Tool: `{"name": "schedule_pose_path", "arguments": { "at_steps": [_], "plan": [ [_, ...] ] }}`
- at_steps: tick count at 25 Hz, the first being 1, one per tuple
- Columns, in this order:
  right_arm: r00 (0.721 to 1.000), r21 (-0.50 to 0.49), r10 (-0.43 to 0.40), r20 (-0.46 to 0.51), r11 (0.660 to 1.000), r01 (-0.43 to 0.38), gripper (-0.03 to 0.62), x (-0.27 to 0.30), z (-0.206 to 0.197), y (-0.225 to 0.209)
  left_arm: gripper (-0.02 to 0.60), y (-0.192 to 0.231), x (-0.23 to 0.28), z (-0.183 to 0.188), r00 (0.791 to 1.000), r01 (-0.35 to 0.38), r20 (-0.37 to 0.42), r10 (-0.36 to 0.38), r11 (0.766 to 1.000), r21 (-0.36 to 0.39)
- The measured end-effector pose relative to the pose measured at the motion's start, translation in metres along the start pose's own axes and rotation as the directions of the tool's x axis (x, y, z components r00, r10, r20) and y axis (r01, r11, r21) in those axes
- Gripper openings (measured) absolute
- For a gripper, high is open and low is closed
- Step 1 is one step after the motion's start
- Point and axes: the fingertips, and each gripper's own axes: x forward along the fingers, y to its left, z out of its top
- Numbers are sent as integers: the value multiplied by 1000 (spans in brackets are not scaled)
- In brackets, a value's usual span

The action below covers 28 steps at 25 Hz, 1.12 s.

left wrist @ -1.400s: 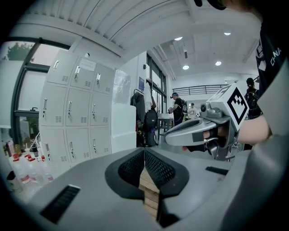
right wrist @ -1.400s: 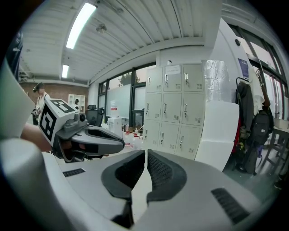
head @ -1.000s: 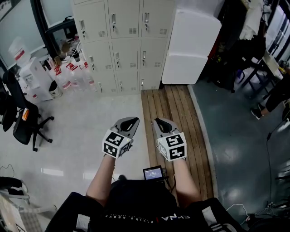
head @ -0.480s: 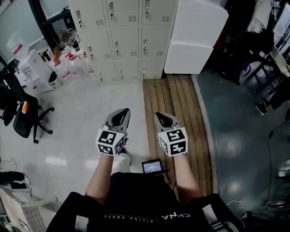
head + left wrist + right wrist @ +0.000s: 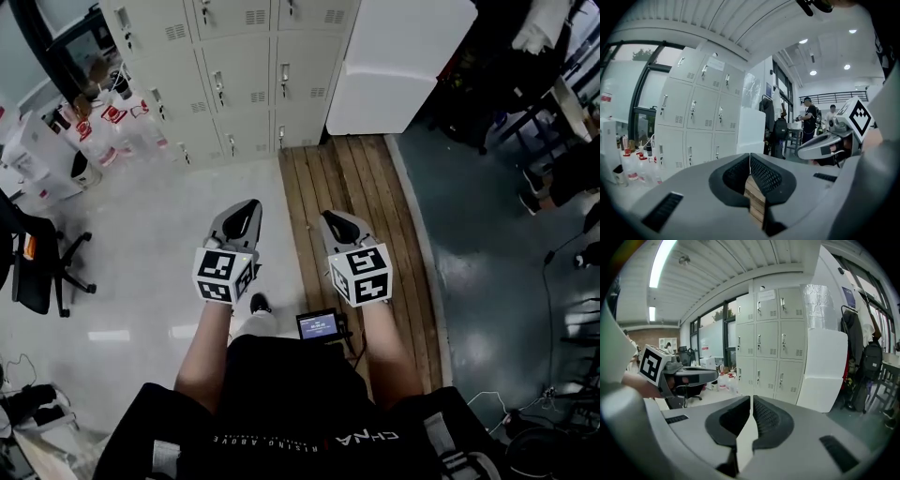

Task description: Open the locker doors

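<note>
The beige lockers (image 5: pixel 234 75) stand against the far wall, all doors closed, each with a small handle. They also show in the left gripper view (image 5: pixel 701 112) and the right gripper view (image 5: pixel 771 348). My left gripper (image 5: pixel 246 208) and right gripper (image 5: pixel 330 217) are held side by side in front of me, pointing toward the lockers and well short of them. Both are shut with nothing between their jaws. From the left gripper (image 5: pixel 750 154) I see the right one to its right. From the right gripper (image 5: pixel 752 397) I see the left one to its left.
A tall white block (image 5: pixel 398 66) stands right of the lockers. A strip of wooden planks (image 5: pixel 347 187) leads up to them. Bottles and containers (image 5: pixel 103 127) crowd the floor at the left, near an office chair (image 5: pixel 37 262). A small screen (image 5: pixel 319 325) hangs at my waist.
The person has stepped closer to the lockers, and both grippers have come forward with them. Both stay shut.
</note>
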Motion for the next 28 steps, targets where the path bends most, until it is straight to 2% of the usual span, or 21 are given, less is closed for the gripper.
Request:
{"name": "schedule_pose_path", "arguments": {
  "at_steps": [3,6,12,16,21,26,28],
  "plan": [
    [1000,13,-20,-14,1000,20,43,38,21,-1,20,30,21,12,998,62,-9,-62,997,36],
    [999,3,-36,-23,999,36,43,69,37,3,20,57,36,19,993,120,-15,-120,992,40],
    [998,11,-23,-51,1000,24,43,121,58,3,20,93,67,21,985,167,-40,-166,986,28],
    [999,7,-2,-49,1000,2,43,165,73,-13,20,125,96,23,990,130,-49,-129,991,29],
    [999,-8,43,4,999,-43,43,226,110,-43,20,172,150,42,997,74,-39,-72,996,48],
    [997,-11,68,46,998,-68,43,271,157,-100,20,197,224,86,999,53,-18,-51,995,85],
    [996,-14,69,58,998,-69,43,284,173,-124,20,200,250,105,998,62,8,-63,996,62]
  ]
}}
